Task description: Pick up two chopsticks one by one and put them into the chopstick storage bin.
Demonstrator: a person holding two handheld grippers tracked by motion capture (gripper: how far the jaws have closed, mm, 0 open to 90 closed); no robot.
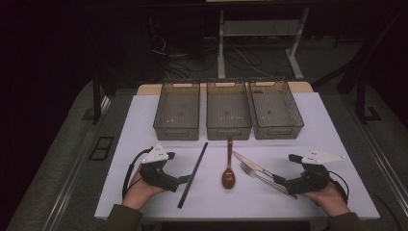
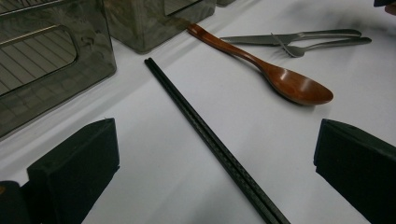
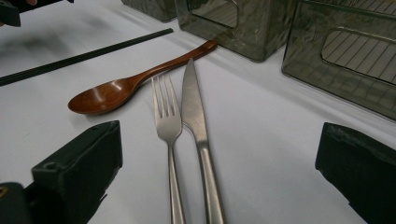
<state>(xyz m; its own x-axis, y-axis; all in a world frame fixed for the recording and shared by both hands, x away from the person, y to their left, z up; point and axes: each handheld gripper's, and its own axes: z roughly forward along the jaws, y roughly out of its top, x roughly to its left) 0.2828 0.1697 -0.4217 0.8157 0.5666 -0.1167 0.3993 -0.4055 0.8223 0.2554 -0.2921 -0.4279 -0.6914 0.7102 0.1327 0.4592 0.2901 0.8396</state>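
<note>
The work is looking to be at its very beginning: the cutlery is lying on the white table [image 1: 144,183] and the three grey bins are standing without anything visible inside. The left gripper [image 1: 185,179] is resting at about 8 o'clock on the table, its jaws spread wide and holding nothing, and it is pointing at the black chopsticks [image 1: 193,174], which are lying just beside its tips, running from 7 o'clock up toward 1 o'clock. In the left gripper view the chopsticks [image 2: 210,137] are passing between the two open jaws but touching neither. The right gripper [image 1: 283,184] is sitting at about 4 o'clock, its jaws also spread and empty, and the handles of the fork [image 1: 262,177] and the knife [image 1: 252,164] are reaching toward it; in the right gripper view the fork [image 3: 168,135] and knife [image 3: 198,130] are lying side by side between the jaws. The wooden spoon [image 1: 229,171] is lying at the centre, its handle pointing to 12 o'clock, toward the middle bin [image 1: 228,131]. The left bin [image 1: 177,130] and the right bin [image 1: 279,130] are standing at 11 and 1 o'clock. I am judging that nothing is sorted yet, and grasping, lifting and placing of every piece is still remaining.
</note>
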